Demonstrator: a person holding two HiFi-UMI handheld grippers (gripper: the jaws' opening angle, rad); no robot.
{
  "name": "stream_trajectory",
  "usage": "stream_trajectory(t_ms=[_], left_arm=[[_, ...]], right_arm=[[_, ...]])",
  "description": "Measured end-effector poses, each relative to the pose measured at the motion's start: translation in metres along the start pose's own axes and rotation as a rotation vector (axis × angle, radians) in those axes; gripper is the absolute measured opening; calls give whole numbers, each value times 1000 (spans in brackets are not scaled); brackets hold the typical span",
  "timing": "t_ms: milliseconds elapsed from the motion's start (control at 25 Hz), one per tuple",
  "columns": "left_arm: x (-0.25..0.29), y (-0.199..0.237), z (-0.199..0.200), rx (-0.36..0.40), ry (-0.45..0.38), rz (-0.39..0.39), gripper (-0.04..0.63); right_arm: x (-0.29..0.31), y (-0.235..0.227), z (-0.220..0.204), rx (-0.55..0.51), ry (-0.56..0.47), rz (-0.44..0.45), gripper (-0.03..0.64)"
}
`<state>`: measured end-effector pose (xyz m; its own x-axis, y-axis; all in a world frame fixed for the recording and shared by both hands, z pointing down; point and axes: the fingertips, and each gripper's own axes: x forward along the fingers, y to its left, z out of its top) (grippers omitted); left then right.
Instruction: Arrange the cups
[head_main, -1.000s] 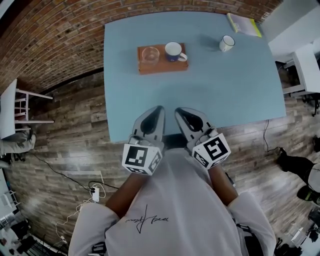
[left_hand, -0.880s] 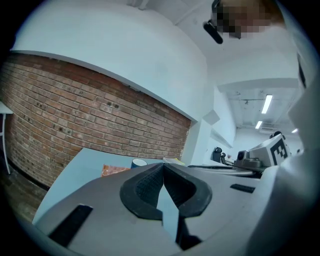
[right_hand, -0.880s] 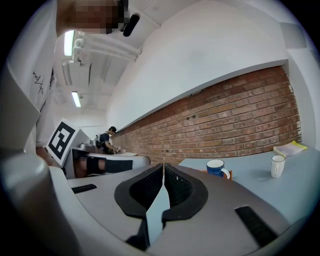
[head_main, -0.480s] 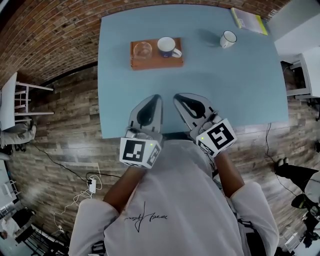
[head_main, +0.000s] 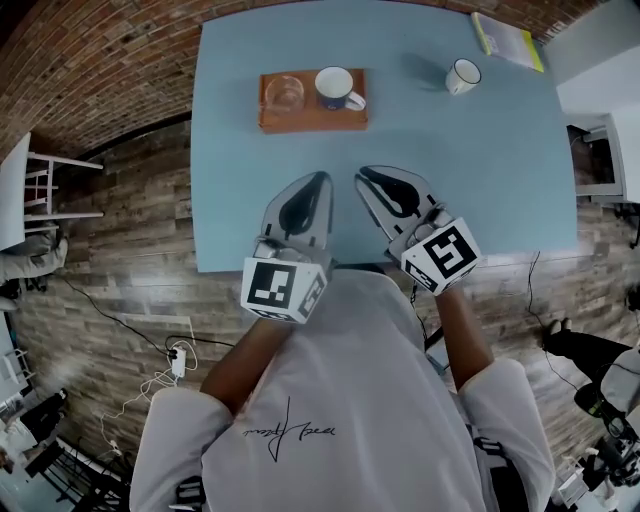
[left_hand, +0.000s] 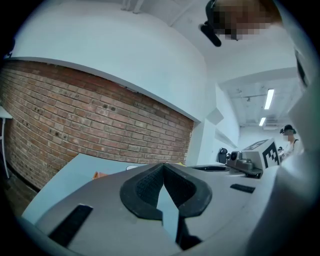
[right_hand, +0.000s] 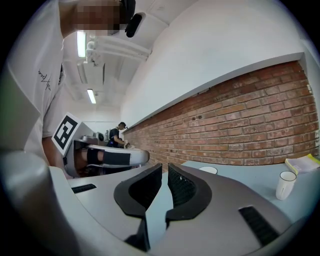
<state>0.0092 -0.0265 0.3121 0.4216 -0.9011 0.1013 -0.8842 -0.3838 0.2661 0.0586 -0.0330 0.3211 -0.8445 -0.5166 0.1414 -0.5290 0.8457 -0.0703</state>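
Left gripper and right gripper, two in all, both pressed together and empty, sit side by side over the near part of the table; three cups: one glass and one blue mug on one wooden tray, one white mug well apart to its right, near one booklet.

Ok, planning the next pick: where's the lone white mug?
Head view: the white mug stands at the table's far right, near the booklet, well right of the wooden tray.
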Motion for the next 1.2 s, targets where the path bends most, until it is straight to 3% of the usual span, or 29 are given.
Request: stream_trajectory(t_ms=[320, 560, 640, 1200], left_arm=[[24, 3, 6, 15, 7, -16, 9], [25, 23, 4, 10, 22, 10, 9], [28, 27, 3, -3, 26, 19, 9], [39, 38, -12, -35, 86, 36, 9]], right_arm=[[8, -45, -2, -10, 7, -35, 23], [33, -57, -9, -27, 40, -4, 26], [38, -62, -12, -21, 47, -1, 62], [67, -118, -48, -28, 100, -56, 123]])
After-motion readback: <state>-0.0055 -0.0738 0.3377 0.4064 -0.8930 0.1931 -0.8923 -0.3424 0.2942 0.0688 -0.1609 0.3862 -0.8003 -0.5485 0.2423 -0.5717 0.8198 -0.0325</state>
